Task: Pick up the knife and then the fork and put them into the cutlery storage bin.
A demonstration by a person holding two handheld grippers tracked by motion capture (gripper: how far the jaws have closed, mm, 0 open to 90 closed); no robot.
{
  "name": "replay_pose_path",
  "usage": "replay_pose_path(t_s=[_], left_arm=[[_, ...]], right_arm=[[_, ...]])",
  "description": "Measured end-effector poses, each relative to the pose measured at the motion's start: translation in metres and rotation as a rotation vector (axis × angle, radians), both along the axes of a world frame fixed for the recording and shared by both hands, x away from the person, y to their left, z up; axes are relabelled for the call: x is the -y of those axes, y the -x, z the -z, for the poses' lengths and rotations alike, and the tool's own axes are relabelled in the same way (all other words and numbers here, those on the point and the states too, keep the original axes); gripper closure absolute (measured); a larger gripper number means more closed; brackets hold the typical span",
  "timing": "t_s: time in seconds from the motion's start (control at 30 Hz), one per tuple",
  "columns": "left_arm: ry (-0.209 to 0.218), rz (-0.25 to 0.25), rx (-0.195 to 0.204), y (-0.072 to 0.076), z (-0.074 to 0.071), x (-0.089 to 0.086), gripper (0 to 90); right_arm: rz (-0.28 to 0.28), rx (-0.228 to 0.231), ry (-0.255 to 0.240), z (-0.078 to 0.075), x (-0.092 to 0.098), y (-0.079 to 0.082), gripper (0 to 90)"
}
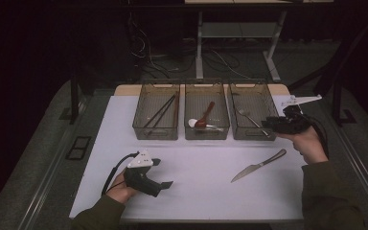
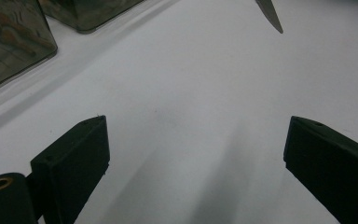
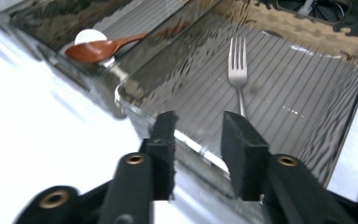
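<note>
My right gripper (image 1: 270, 123) hovers at the near right corner of the right bin (image 1: 252, 134), held by a hand at the table's right side. In the right gripper view its jaws (image 3: 198, 121) stand a little apart with nothing between them, over the bin's near rim (image 3: 135, 100). A silver fork (image 3: 237, 70) lies on the bin floor beyond them, the fork (image 1: 249, 118) free of the pads. A table knife (image 1: 258, 165) lies on the white table in front of that bin. My left gripper (image 1: 165, 172) rests low at the near left, jaws (image 2: 196, 140) wide and empty.
Three clear bins stand side by side at the back. The left bin (image 1: 156, 135) holds dark chopsticks (image 1: 162, 111). The middle bin (image 1: 207, 136) holds a brown spoon (image 1: 205, 116) and a white spoon (image 1: 192, 122). The knife tip (image 2: 270, 14) points toward my left gripper.
</note>
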State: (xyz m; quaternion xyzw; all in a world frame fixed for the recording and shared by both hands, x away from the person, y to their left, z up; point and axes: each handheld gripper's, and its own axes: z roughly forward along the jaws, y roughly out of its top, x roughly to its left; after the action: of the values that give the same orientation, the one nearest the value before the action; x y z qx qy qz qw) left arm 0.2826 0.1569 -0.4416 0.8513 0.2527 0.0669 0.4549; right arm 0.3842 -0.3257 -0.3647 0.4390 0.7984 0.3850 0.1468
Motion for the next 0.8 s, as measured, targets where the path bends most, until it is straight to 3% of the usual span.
replay_pose_path(t_s=[0.3, 0.47, 0.8], left_arm=[[0.006, 0.000, 0.001, 0.000, -0.001, -0.001, 5.8], [0.007, -0.001, 0.001, 0.001, -0.001, 0.000, 5.8], [0.009, 0.002, 0.003, 0.001, -0.001, 0.000, 5.8]], right_arm=[[-0.057, -0.025, 0.024, 0.014, 0.005, 0.029, 86.6], [-0.055, -0.064, 0.050, 0.028, 0.013, 0.037, 89.2], [0.025, -0.126, 0.168, 0.057, 0.030, 0.027, 89.2]])
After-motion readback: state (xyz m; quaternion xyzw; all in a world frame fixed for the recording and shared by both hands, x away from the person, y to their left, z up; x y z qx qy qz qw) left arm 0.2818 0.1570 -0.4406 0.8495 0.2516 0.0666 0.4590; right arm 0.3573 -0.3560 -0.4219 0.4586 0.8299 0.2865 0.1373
